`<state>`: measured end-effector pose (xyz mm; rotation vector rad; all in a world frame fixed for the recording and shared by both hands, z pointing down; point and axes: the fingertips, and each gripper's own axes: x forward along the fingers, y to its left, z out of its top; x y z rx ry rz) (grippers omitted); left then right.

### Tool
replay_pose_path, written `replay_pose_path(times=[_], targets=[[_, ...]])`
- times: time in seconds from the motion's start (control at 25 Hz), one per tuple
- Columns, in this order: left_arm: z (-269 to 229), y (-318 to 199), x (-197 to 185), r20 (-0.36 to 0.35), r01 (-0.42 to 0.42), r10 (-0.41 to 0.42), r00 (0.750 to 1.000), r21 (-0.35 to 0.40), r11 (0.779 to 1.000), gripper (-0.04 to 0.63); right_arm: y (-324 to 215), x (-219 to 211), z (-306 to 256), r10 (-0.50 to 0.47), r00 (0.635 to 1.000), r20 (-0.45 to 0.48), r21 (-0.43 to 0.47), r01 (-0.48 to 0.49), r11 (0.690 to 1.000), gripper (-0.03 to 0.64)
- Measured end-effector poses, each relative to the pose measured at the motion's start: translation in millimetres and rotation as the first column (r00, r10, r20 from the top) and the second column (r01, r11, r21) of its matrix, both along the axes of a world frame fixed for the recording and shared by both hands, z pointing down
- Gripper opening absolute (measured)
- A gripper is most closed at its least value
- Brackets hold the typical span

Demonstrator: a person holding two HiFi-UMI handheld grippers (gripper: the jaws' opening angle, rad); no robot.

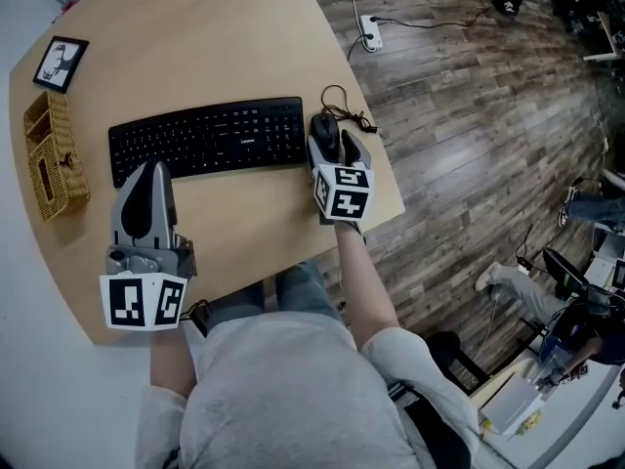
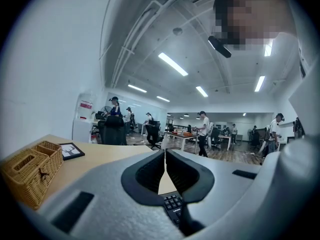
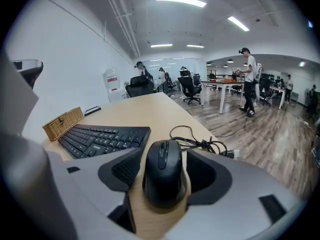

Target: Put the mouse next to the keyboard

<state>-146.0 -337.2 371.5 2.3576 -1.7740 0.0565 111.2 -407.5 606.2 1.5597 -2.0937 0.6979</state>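
Note:
The black keyboard lies across the middle of the wooden table. A black wired mouse rests on the table just off the keyboard's right end. My right gripper is open, one jaw on each side of the mouse; a sliver of wood shows beside the right pad. The keyboard lies to its left there. My left gripper is shut and holds nothing, just in front of the keyboard's left half. In the left gripper view its jaws meet at the tips above the keyboard's keys.
The mouse cable is bunched behind the mouse, near the table's right edge. A wicker basket and a small framed picture stand at the table's left. A power strip lies on the wood floor. People stand far off.

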Motion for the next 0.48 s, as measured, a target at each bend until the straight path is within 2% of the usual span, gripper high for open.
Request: replay_pose_path(times=[0.12,0.28,0.4,0.48], targets=[[-1.6,2.4,-1.3,0.006,-0.003,0.003,1.0,0.006,1.0,0.018,3.7,-1.2,-16.7,-0.005,1.0,0.011,0.048,0.004,0.999,0.256],[-5.9,7.8,-2.8,0.017,-0.01,0.01,1.0,0.017,1.0,0.018,15.2,-15.3,-44.3,-0.069,0.997,0.036,0.118,0.064,0.991,0.248],[-10.4,14.1,-5.1,0.015,-0.013,0.013,1.0,0.029,0.999,0.018,24.8,-23.2,-63.4,-0.092,0.995,0.024,0.165,0.087,0.982,0.052],[-13.0,19.3,-6.4,0.014,-0.015,0.015,1.0,0.037,0.999,0.018,31.2,-28.6,-74.3,-0.11,0.993,0.03,0.191,0.102,0.976,0.026]])
